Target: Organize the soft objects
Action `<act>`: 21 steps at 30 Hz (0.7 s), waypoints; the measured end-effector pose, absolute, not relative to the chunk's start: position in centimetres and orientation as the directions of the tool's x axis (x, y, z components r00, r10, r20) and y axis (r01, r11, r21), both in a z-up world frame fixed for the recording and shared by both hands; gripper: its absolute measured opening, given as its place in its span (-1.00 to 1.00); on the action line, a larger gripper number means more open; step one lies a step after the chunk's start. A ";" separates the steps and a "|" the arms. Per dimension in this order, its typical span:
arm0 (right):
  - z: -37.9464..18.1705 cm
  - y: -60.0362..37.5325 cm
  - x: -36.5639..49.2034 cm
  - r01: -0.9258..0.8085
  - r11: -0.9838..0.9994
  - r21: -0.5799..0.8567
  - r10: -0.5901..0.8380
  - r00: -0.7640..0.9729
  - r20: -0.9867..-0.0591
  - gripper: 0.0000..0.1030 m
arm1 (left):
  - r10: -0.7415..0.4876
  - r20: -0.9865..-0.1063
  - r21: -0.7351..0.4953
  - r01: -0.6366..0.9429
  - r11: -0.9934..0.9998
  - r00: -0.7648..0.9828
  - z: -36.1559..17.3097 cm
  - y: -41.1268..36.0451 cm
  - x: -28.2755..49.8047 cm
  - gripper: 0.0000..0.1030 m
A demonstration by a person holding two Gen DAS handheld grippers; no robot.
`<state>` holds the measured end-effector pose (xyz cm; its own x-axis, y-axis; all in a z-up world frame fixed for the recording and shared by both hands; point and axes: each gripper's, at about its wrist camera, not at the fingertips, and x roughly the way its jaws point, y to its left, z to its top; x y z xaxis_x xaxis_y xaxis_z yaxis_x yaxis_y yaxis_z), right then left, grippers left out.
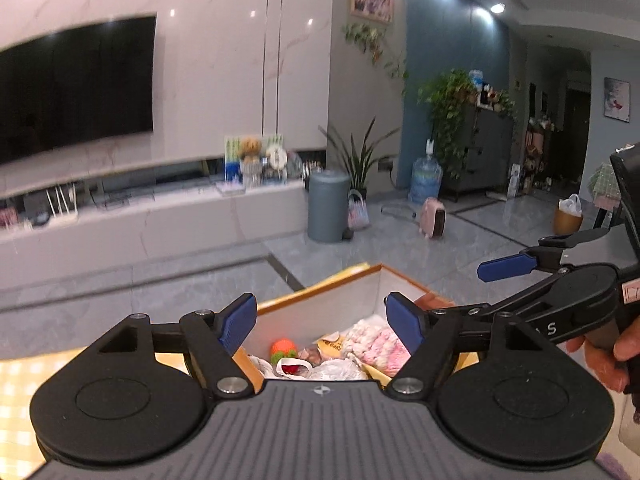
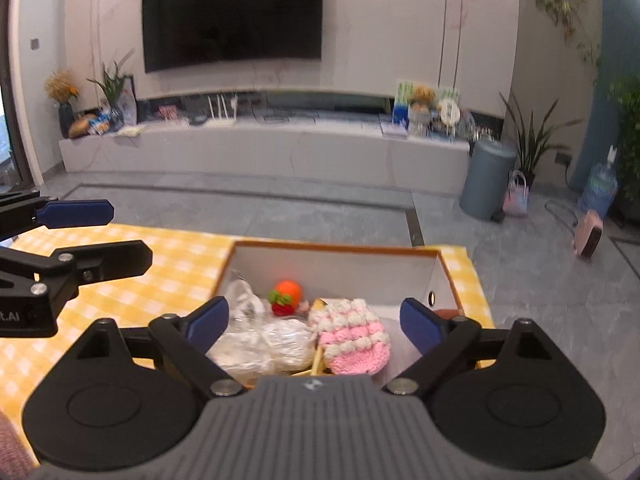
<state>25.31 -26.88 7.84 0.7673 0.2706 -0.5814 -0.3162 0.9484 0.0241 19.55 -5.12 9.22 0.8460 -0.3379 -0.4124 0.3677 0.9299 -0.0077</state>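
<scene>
Both the left claw (image 1: 321,322) and right claw (image 2: 314,322) gape wide, empty, above the box (image 2: 336,249); the pink knit (image 2: 354,338), at 12 o'clock, looks light, compressible, best pinched mid-body.

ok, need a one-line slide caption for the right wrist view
Open right tongs poised above a box holding a pink crocheted piece, orange knit ball and plastic bag.

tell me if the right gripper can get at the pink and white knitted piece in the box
Probably yes. The right gripper hangs open just above the box, the pink and white knitted piece lies on top between its jaws, and the left gripper is off to the side.
</scene>
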 end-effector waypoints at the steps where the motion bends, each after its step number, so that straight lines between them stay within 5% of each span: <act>1: 8.3 -26.9 24.2 -0.321 0.947 0.024 0.277 0.775 -0.567 0.79 | -0.337 -0.398 0.002 0.368 0.930 0.853 9.5 -5.1 18.5 0.69; 6: 9.1 -26.6 18.7 -0.326 0.945 0.040 0.299 0.804 -0.514 0.94 | -0.337 -0.330 0.018 0.363 0.932 0.882 10.0 -4.7 13.6 0.69; 21: 6.5 -24.6 6.7 -0.284 0.957 0.066 0.286 0.869 -0.404 0.95 | -0.265 -0.257 0.118 0.303 0.946 0.929 7.9 -5.6 5.6 0.78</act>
